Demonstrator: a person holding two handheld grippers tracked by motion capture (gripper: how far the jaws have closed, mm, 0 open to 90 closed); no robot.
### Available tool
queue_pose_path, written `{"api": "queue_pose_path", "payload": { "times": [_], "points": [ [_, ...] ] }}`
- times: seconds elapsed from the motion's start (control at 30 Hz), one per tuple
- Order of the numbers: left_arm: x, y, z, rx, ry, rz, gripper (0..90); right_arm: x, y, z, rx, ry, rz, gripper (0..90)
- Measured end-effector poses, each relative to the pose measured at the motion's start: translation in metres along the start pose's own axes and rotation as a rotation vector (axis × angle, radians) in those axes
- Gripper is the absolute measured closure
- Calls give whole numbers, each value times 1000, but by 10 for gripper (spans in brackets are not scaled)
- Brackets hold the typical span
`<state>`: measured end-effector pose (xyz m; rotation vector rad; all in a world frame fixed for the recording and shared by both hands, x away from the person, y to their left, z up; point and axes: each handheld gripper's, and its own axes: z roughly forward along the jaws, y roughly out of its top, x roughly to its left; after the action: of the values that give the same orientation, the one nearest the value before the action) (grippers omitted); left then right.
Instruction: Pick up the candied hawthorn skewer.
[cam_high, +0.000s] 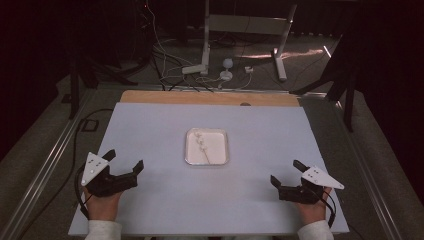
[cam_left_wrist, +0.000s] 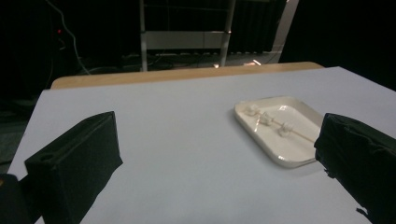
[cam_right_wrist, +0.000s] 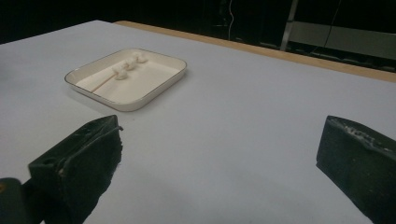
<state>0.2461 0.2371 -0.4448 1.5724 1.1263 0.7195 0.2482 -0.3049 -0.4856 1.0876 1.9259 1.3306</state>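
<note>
Black two-jaw left gripper (cam_high: 125, 159) and right gripper (cam_high: 286, 172) spread wide, empty — shallow white rectangular tray (cam_high: 189, 150) with thin wooden skewer of pale lumps (cam_high: 202, 146) well ahead, between both. Risk: skewer rolling away from thick pads, tray sliding.

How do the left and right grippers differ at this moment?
The left gripper sits at the table's left side, with the tray off to its right; the right gripper sits at the right side, tray to its left. Both have open, empty jaws and rest near the front edge, apart from the tray.
</note>
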Motion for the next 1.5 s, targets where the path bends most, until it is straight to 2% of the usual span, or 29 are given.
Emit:
{"api": "queue_pose_path", "payload": {
  "times": [0.17, 0.23, 0.33, 0.43, 0.63, 0.97, 1.5],
  "points": [
    [-10, 10, 14, 1, -22, 26, 6, 0, 0, 0, -2, -2, 3, 0],
    [-15, 14, 21, 1, -39, 24, 6, 0, 0, 0, -2, -3, 5, 0],
    [-22, 19, 30, 16, -56, 40, 6, 0, 0, 0, -2, -2, 2, 0],
    [-28, 23, 39, 32, -58, 57, 6, 0, 0, 1, -1, -9, -3, 0],
    [-33, 26, 58, 60, -45, 44, 6, 0, 0, 1, -1, -5, 1, 0],
    [-41, 23, 91, 107, -23, 33, 5, 1, 0, 2, 4, -5, -3, 0],
    [-58, 15, 129, 176, -25, 40, 5, 2, -1, 5, 16, 3, -14, 0]
  ]
}}
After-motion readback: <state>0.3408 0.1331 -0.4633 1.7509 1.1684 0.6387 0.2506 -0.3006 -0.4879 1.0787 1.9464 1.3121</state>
